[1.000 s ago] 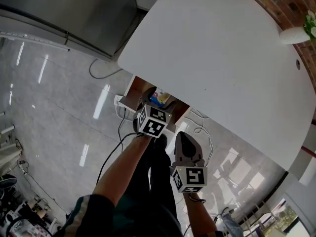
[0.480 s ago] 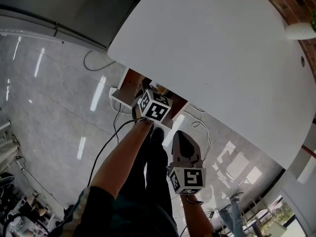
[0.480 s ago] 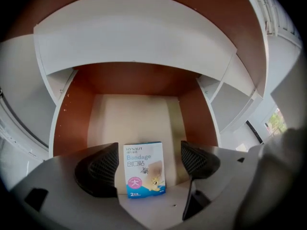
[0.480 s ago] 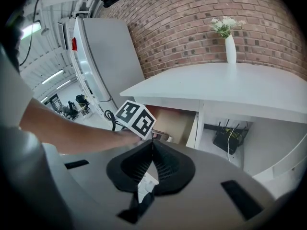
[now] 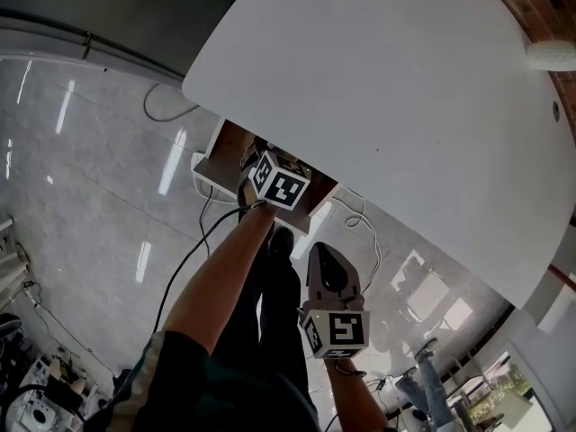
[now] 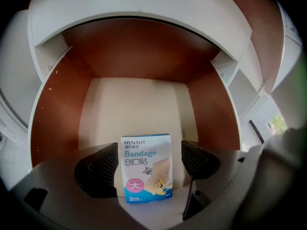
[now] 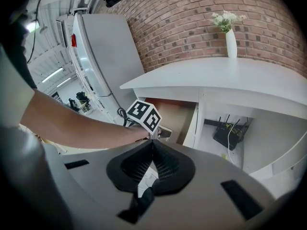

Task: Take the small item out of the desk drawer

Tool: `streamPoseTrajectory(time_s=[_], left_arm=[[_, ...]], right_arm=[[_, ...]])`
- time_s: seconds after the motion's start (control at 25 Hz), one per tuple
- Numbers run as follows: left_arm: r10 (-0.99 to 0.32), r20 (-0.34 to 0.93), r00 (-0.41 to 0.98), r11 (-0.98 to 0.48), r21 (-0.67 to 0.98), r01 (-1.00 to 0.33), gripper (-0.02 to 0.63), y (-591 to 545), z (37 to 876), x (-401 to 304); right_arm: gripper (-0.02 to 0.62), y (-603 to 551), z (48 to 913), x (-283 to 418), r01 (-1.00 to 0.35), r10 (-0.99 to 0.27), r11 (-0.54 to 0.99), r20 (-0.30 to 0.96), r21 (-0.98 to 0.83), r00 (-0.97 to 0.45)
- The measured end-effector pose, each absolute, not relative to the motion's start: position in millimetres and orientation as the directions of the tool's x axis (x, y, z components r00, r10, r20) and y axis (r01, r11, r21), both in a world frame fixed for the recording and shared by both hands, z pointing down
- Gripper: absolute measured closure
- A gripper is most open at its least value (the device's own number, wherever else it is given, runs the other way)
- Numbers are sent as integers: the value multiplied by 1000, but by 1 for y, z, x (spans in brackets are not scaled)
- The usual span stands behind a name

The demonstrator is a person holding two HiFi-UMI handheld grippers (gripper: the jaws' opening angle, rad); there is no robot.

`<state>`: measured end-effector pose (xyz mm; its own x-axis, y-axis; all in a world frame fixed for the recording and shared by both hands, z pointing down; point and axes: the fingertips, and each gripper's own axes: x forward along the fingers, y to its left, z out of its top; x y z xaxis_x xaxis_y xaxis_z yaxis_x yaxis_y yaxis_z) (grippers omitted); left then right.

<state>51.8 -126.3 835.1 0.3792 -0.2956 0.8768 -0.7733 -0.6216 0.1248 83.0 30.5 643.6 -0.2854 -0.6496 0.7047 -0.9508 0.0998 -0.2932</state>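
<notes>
1. Your left claw stands wide. Its two black ribbed pads are well apart, having just been opening, and neither presses on anything.
2. Between those pads sits the small blue-and-white cardboard bandage box, printed face toward the camera. A gap shows on the side of the right pad, and the left pad is just beside the box's edge.
3. The box is inside the open drawer with brown wooden walls, on its pale floor, at the end nearest the claw.
4. In the head view, the left claw's black-and-white marker cube sits over the mouth of the drawer. Your bare left forearm reaches down to it.
5. Your right claw is closed, its pads meeting at the tips with nothing between them. It hangs apart from the drawer, on your side of the left claw, and points toward it.
6. The drawer juts out from under the white rounded bench top.
7. At the far edge of the bench stands a slim white vase with pale flowers, in front of a red brick wall.
8. Under the bench a black router rests on a white shelf.
9. A glossy grey tiled floor lies beyond the drawer.
</notes>
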Motion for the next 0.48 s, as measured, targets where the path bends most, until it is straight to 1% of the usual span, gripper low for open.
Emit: streamPoseTrajectory(time_s=[0.48], left_arm=[[-255,913,318,-624,96,-775,199,-132,859,54]], right_arm=[[572,27,649,94,-951,-637,80,719,-298,-279]])
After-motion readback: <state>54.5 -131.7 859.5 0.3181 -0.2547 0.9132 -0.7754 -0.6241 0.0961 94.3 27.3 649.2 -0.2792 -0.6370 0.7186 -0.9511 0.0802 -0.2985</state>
